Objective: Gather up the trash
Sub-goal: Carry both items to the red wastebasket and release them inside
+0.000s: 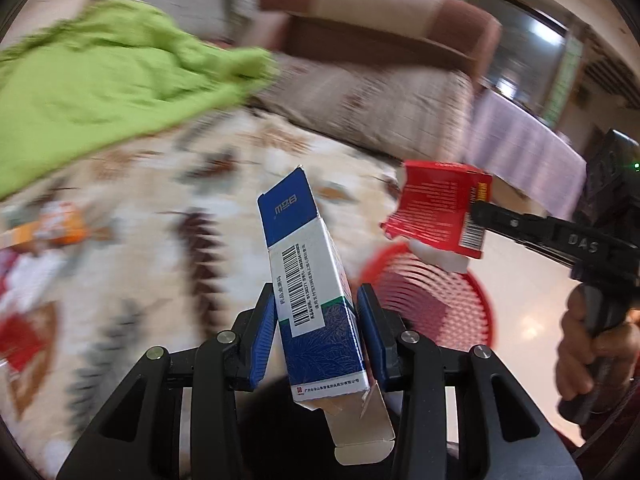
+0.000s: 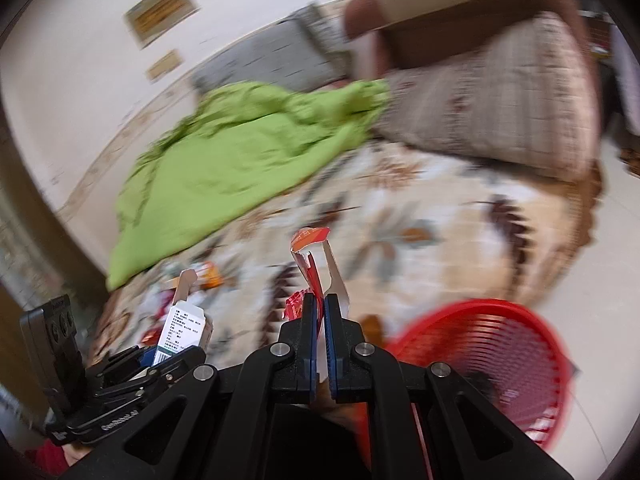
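My left gripper (image 1: 316, 300) is shut on a blue and white carton (image 1: 308, 280) that stands upright between the pads, its open flap toward the camera. The same carton (image 2: 182, 330) and gripper show at lower left in the right wrist view. My right gripper (image 2: 319, 300) is shut on a flattened red carton (image 2: 310, 256). Seen from the left wrist, that red carton (image 1: 436, 212) hangs just above the red slatted basket (image 1: 432, 300), held by the right gripper (image 1: 478, 208) with a hand on its grip. The basket (image 2: 500, 352) sits on the floor at lower right.
A patterned rug (image 2: 420, 224) covers the floor, with several pieces of litter (image 2: 208, 276) at its left side. A green cloth (image 2: 240, 152) lies beyond it, and a brown sofa (image 2: 488, 100) stands at the back right. More litter (image 1: 52, 228) shows at left.
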A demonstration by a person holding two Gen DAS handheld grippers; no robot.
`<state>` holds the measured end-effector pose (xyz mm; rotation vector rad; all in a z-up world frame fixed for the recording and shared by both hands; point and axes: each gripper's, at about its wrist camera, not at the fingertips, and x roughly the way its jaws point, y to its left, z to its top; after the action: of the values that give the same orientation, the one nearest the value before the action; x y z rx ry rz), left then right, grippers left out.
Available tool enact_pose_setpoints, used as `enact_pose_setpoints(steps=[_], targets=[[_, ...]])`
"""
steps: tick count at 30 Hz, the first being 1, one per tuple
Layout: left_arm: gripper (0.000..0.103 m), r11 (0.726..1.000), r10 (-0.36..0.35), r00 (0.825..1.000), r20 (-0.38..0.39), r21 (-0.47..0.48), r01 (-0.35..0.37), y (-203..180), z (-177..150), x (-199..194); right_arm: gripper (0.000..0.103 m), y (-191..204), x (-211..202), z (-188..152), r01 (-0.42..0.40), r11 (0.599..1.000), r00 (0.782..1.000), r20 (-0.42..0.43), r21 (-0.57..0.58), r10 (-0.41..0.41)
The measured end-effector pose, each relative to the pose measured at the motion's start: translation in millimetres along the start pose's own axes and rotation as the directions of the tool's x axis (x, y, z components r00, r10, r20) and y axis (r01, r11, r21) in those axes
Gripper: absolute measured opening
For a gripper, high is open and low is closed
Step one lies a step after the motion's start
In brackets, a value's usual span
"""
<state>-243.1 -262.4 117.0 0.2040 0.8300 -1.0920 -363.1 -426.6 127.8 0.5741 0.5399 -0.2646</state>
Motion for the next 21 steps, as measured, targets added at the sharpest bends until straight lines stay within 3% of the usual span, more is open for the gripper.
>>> enact_pose_setpoints(steps=[5,8,11,15,16,21], targets=[[0.04,0.989,-0.135,0.986,-0.097,0.04,0.14,-45,5,43,0.005,-49,-28,-7,0.123,0.991,0.992,0.012,0.06,-0.124],[0.055,0.982,-0.171,0.975,-0.145,0.056,0.18,-59,7,61,0.007,-74,-34,-13,0.187,0.977,0.982,-0.014,0.101,-0.186],[0.058,0.982,-0.171,0.973,-0.155,0.051,0.181,-61,6,67,0.008,-91,-30,-17,0.237,0.962,0.971,-0.057,0.136,-0.231],[0.064,0.987,-0.149,0.981,-0.127,0.034,0.154,-46,7,54,0.038,-97,-27,-18,0.244,0.956,0.97,-0.056,0.161,-0.238],[0.064,0.989,-0.141,0.983,-0.12,0.028,0.146,-40,8,51,0.041,-96,-27,-18,0.244,0.957,0.97,-0.05,0.158,-0.239],[0.066,0.997,-0.069,0.996,-0.064,-0.025,0.068,-1,5,24,0.041,-71,-12,-8,0.189,0.975,0.982,-0.039,0.115,-0.186]])
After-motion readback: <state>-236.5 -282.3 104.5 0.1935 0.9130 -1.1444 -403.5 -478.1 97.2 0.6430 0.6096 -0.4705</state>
